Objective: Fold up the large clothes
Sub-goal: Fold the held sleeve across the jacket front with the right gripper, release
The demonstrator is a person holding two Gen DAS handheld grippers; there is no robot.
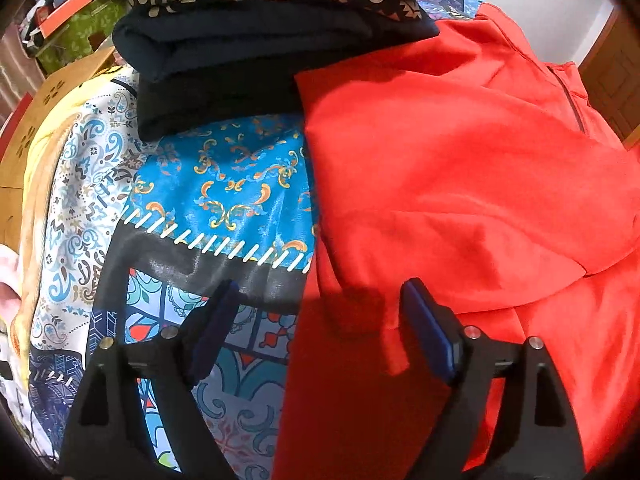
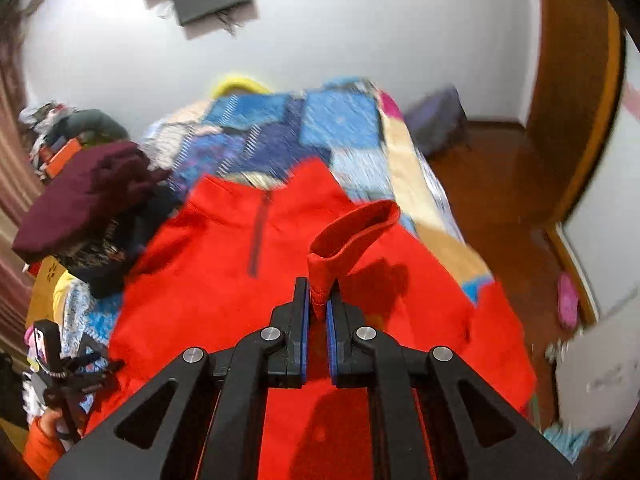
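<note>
The red zip-neck pullover (image 2: 192, 280) lies spread on a bed covered with a blue patchwork bedspread (image 1: 224, 184), beside a stack of folded dark clothes (image 1: 248, 40). The right gripper (image 2: 319, 300) is clamped on the cuff of one sleeve (image 2: 352, 232), holding it up above the garment. The left gripper (image 1: 316, 304) hovers wide open over the pullover's edge, gripping nothing.

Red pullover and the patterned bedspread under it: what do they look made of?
Red pullover: probably fleece or brushed knit; matte, soft rounded folds, no sheen. The right gripper pinches its thick cuff.
Bedspread: looks like satin or polyester; printed pattern with glossy highlights on the blue and black panels.
Left gripper: open, with blue pads, apparently rubbery.
</note>
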